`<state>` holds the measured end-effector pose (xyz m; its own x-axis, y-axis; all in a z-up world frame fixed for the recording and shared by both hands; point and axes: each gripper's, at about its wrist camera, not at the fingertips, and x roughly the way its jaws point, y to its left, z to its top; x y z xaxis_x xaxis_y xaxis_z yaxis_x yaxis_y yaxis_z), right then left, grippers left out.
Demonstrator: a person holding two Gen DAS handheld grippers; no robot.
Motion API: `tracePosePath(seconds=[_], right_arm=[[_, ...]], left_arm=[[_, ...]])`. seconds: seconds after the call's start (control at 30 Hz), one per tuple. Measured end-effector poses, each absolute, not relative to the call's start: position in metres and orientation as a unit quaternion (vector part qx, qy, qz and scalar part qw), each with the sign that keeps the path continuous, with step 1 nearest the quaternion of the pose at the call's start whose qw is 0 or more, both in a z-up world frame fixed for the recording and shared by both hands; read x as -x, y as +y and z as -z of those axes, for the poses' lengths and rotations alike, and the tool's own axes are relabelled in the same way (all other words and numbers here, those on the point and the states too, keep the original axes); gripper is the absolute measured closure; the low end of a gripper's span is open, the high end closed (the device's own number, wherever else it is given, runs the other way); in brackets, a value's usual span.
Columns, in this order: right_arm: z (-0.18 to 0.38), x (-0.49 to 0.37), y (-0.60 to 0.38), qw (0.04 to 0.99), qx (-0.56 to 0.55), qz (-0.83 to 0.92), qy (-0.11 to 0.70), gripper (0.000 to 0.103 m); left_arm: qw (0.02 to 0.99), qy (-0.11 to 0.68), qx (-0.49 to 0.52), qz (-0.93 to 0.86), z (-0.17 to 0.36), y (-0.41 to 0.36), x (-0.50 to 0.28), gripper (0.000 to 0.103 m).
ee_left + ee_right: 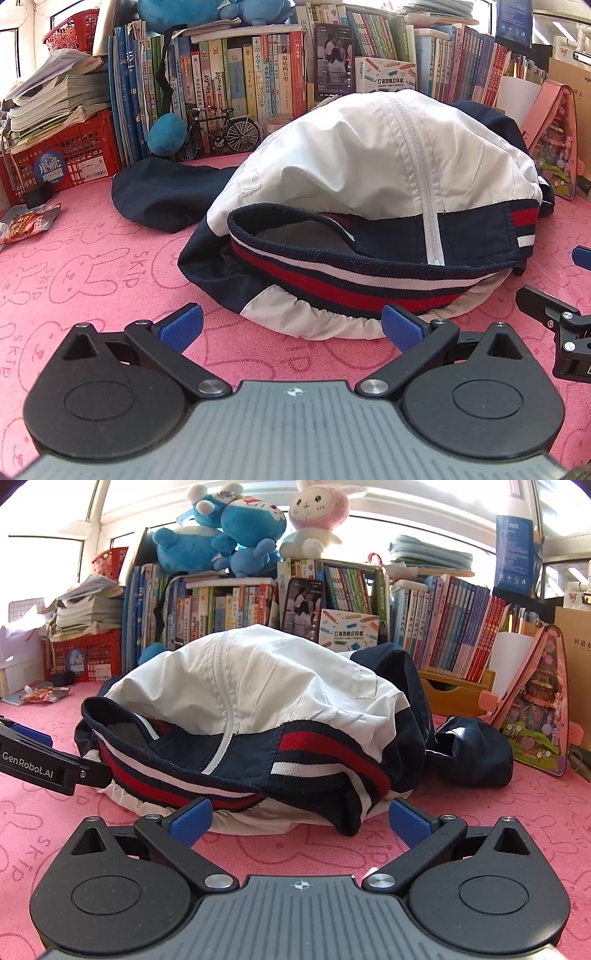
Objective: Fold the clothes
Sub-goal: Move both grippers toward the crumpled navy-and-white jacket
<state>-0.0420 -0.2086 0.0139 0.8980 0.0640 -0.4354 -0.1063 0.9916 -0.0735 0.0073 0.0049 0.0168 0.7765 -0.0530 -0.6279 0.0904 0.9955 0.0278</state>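
Note:
A white and navy jacket lies heaped on the pink mat, zip facing up, with a red, white and navy striped hem toward me. One navy sleeve trails out to the left. In the right wrist view the same jacket fills the middle and another navy sleeve lies at its right. My left gripper is open just short of the hem, nothing between its blue pads. My right gripper is open too, close to the hem's front edge. Each gripper shows at the edge of the other's view.
The pink bunny-print mat covers the table. Rows of books line the back, with plush toys on top. A red crate and a snack packet sit at the left, a pink toy house at the right.

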Motion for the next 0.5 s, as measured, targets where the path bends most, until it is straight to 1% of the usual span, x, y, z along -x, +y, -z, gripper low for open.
tracePosePath(seconds=[0.5], right_arm=[[-0.0127,0.0484,-0.2084,0.971,0.063,-0.039,0.226,0.000]], left_arm=[[0.937,0.346,-0.025,0.042,-0.0130,0.0014,-0.0058,0.000]])
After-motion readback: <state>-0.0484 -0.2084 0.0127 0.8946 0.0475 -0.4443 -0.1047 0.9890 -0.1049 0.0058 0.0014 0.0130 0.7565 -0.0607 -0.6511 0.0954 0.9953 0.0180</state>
